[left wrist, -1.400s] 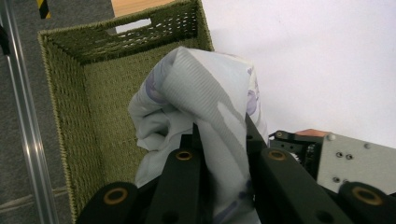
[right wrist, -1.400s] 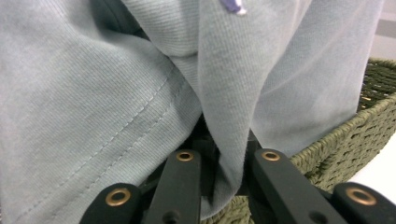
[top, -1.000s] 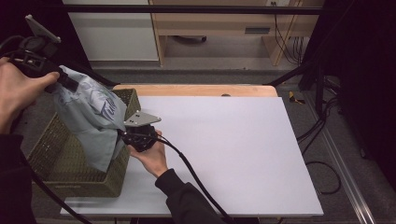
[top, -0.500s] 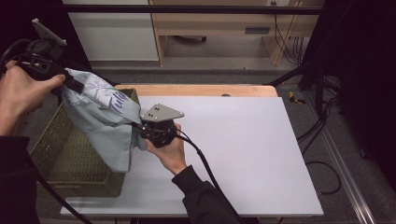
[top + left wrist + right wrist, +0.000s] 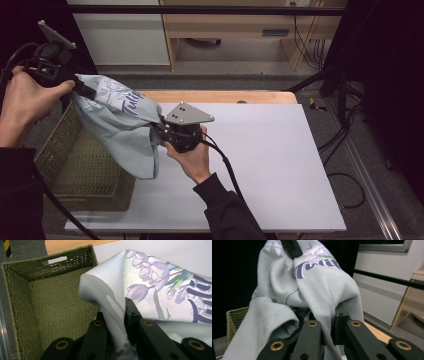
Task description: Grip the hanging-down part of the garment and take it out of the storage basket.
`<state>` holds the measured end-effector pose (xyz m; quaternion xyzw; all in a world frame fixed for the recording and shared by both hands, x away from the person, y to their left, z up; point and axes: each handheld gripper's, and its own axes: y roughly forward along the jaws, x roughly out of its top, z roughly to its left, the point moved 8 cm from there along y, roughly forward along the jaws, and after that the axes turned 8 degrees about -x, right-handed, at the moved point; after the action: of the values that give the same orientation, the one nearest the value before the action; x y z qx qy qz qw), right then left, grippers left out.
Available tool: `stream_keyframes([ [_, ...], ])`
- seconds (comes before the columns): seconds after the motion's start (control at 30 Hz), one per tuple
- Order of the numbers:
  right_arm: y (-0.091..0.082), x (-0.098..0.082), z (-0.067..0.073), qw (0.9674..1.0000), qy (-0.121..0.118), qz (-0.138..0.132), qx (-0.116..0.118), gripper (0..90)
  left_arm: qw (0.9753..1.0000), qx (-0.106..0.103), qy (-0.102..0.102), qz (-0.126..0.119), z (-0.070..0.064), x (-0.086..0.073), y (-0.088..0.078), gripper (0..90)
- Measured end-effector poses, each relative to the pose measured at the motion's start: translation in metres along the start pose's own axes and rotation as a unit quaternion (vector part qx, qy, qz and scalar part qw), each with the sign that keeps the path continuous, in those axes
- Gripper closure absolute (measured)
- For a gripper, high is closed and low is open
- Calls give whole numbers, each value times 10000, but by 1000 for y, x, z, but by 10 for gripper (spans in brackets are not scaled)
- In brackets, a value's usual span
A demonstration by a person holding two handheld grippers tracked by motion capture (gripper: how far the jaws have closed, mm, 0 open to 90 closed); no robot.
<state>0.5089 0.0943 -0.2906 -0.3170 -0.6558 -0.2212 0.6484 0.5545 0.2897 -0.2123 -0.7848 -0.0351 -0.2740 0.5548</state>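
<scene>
The pale grey-blue cotton sweatshirt [image 5: 122,127] with purple tulip print and lettering hangs stretched above the green woven basket [image 5: 75,165] at the white table's [image 5: 280,165] left edge, its long axis slanting down from upper left to lower right. The left hand-held gripper [image 5: 82,90] is clamped on its upper end, the right hand-held gripper [image 5: 159,129] on its lower, and loose folds sag beneath.

Grey floor [image 5: 240,60], white cabinet [image 5: 120,35], wooden shelf unit [image 5: 235,22], dark surroundings.

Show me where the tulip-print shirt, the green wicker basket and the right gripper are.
tulip-print shirt [image 5: 127,132], high view, on the pale body fabric.
green wicker basket [image 5: 75,165], high view, on its woven inner wall.
right gripper [image 5: 159,127], high view, at the fingertips clamped on the shirt.
</scene>
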Motion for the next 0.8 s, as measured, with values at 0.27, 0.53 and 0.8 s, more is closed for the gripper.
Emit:
stream_keyframes([
  [0.27, -9, 8, -6, 10000, -36, -64, -44, 861, 10000, -77, 57, -8, -7, 2, 2, 817],
  [0.53, -17, 15, -14, 9998, 33, -166, -109, 860, 9998, -138, 147, -41, -16, 5, 1, 817],
  [0.8, -9, -20, -9, 9997, 36, 221, 41, 851, 9998, -160, 155, 5, -16, 3, 2, 817],
])
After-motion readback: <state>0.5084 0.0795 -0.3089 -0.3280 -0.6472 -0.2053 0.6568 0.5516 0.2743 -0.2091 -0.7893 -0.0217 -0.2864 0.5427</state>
